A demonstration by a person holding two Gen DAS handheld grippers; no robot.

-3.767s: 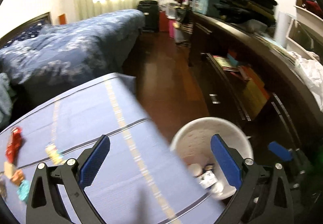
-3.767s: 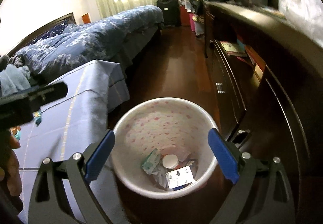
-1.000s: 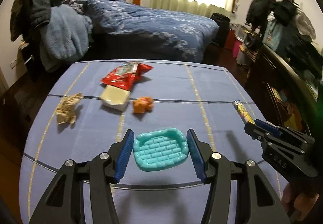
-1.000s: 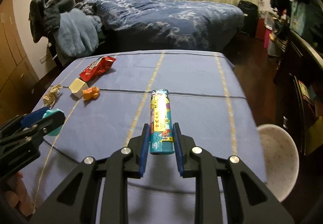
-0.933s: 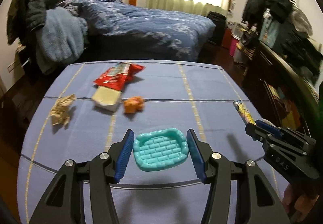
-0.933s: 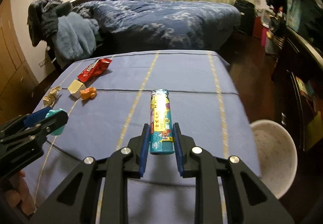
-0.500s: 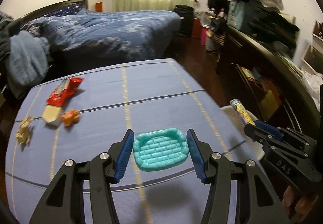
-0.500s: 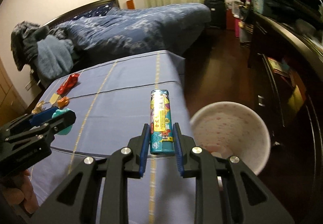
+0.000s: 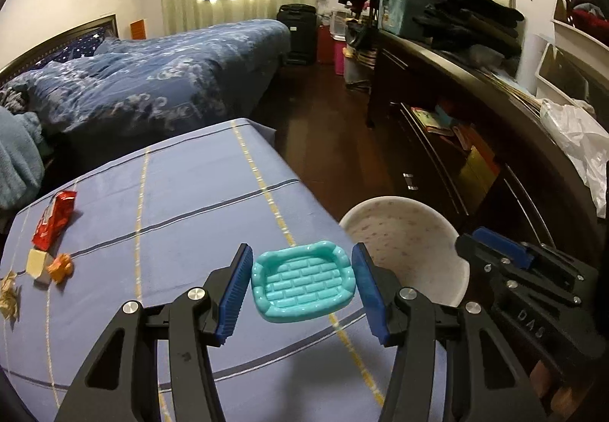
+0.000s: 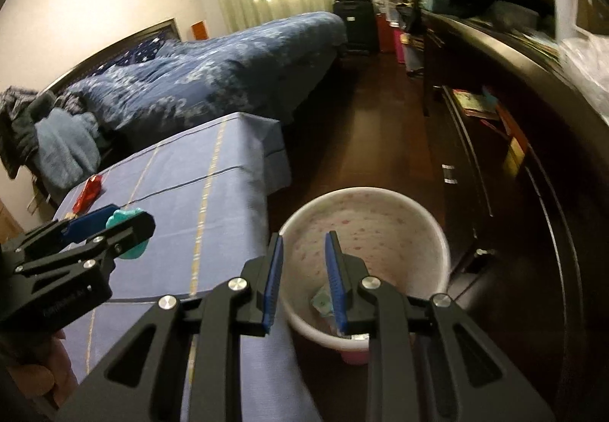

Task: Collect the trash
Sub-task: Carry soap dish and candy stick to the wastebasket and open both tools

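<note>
Right wrist view: the right gripper (image 10: 302,279), spread and empty, is held over the bin (image 10: 441,243) at lower centre. A teal tray (image 9: 304,283) is pinched by the left gripper (image 9: 302,286) above the table; carrying it over the bin is judged next.

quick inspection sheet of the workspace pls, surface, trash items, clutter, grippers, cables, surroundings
surface: table in a blue striped cloth, with loose trash at its left end.
job's things: teal tray held above the table's edge; white bin on the floor beside the table, some trash inside; red wrapper, pale block, orange scrap and crumpled paper on the cloth.
clutter: nothing seen beyond the trash.
grippers: left gripper shut on the teal tray; right gripper over the bin, open, nothing between its fingers.
cables: nothing seen.
surroundings: bed, dark dresser piled with clothes, wood floor.
</note>
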